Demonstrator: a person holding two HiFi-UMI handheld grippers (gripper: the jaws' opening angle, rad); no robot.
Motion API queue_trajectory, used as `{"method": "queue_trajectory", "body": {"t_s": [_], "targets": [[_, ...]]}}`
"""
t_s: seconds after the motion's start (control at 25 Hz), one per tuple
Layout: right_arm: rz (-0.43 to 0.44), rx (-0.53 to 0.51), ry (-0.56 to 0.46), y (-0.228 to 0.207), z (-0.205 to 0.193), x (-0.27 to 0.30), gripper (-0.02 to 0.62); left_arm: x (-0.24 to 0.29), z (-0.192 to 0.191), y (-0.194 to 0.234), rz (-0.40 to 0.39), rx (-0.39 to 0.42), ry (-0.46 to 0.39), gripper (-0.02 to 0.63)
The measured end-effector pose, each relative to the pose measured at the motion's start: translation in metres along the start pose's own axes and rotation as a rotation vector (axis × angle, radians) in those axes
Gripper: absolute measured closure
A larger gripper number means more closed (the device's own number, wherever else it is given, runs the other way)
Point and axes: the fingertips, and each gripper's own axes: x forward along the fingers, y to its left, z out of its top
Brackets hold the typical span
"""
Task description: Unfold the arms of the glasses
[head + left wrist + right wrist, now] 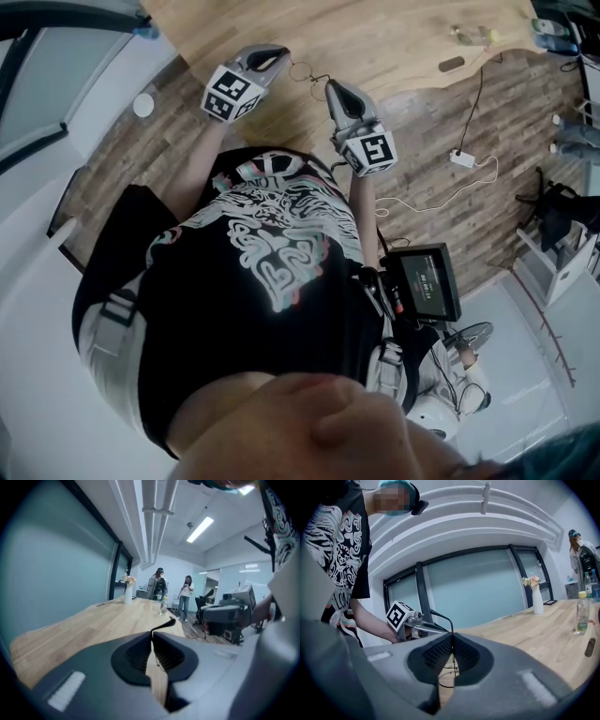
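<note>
Glasses [304,71], barely discernible wire, are pinched by left claw [280,56] and right claw [331,87].

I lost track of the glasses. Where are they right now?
In the head view, the glasses sit between the left tongs and right tongs, both shut on them, at the near edge of the wooden table.

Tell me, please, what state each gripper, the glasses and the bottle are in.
glasses: gripped by both grippers; whether the arms are unfolded is unclear.
left gripper: shut on the glasses' arm tip.
right gripper: shut on the glasses.
bottle: upright, capped.
vase: upright.
</note>
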Motion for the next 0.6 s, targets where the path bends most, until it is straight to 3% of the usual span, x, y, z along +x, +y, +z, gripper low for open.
{"method": "queue_trajectory", "body": {"t_s": [0.6], "targets": [[0.004, 0.004, 0.004, -0.0004, 0.0017, 0.0039, 0.595, -0.0046, 0.0031, 0.003, 0.014, 0.002, 0.003, 0.604]]}}
